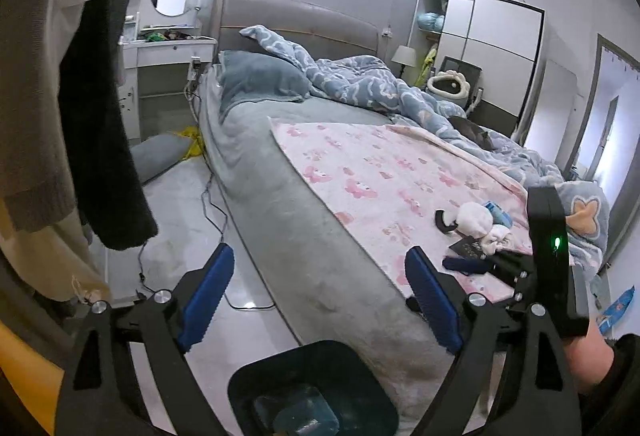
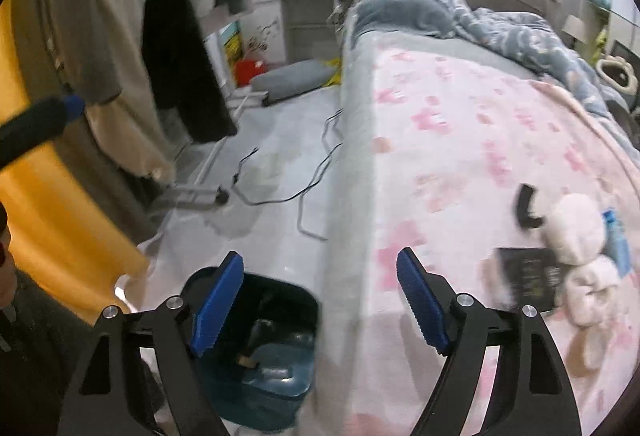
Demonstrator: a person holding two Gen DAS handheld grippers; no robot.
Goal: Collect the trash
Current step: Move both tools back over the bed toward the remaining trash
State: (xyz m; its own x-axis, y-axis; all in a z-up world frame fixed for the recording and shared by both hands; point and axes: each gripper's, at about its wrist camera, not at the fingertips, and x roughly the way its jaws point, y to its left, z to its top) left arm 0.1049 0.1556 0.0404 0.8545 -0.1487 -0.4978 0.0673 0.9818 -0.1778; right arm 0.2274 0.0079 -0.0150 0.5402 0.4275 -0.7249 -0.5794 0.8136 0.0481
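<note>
So the bed (image 2: 460, 140) takes up most of the room, and the dark bin (image 2: 256, 348) sits on the floor right against its side, already holding some stuff. The trash still left is a little pile on the pink blanket (image 1: 380, 172) near the foot: crumpled white tissues (image 2: 576, 232), a flat dark packet (image 2: 528, 276), a blue wrapper (image 2: 618, 240). Both the left gripper (image 1: 316, 296) and right gripper (image 2: 320, 300) are spread wide, holding nothing. I'd guess the tissues are feather-light and squishy, so pinch the middle of a wad; the packet looks slick, so grab its edge.
</note>
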